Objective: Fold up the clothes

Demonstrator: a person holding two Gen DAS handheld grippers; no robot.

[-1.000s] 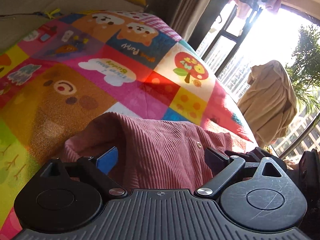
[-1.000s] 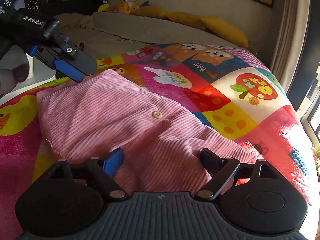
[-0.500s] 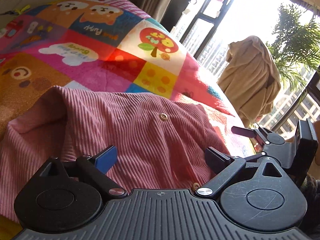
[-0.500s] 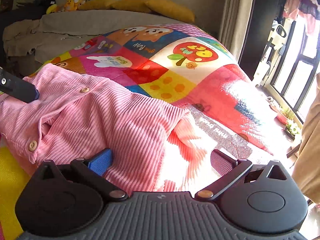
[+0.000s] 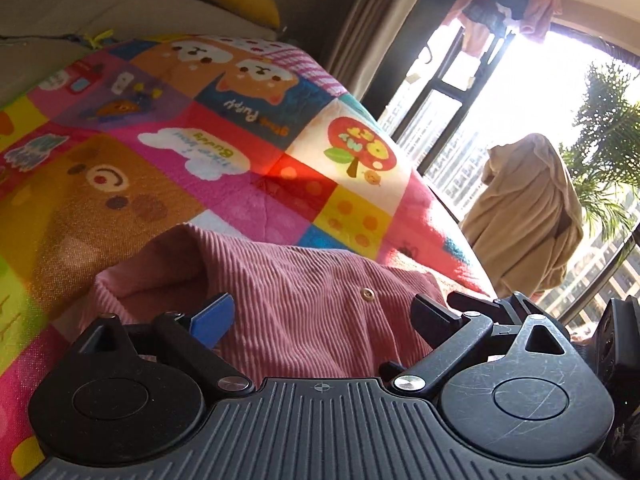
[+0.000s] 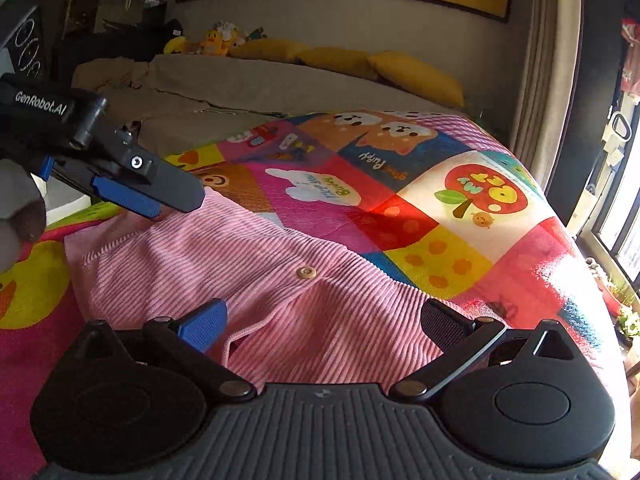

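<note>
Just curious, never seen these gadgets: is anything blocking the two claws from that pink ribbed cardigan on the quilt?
Nothing visible does. The pink ribbed cardigan lies bare on the colourful patchwork quilt, directly between the right claw's open fingers; the left claw is open over its other side.

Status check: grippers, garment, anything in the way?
Left gripper open, right gripper open, both empty. Pink corduroy shirt bunched on patchwork blanket. No obstruction visible.
</note>
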